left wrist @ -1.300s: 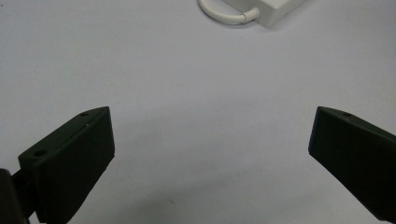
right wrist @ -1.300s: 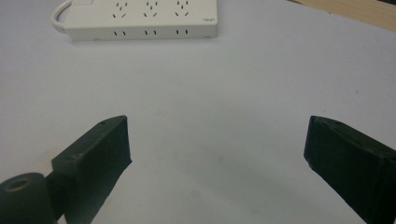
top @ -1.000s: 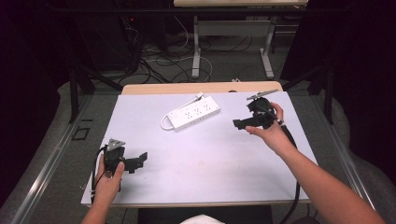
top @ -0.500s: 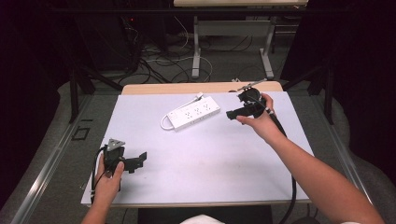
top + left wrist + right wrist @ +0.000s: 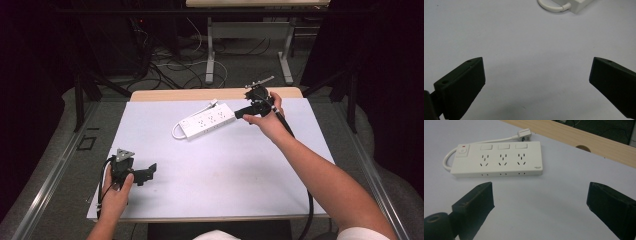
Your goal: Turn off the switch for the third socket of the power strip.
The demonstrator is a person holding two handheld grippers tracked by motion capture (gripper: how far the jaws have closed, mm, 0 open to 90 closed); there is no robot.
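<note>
My jaws are matt black plastic. The power strip (image 5: 499,158) looks smooth, glossy white plastic, on a matt white table (image 5: 240,170) edged in wood.

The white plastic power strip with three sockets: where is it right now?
In the high view the white plastic power strip lies on the far middle of the white table, just left of the open right gripper, untouched.

You are looking at a power strip (image 5: 496,160) carrying a small grey print at its end by the worktop's far edge; the print is too small to read.
</note>
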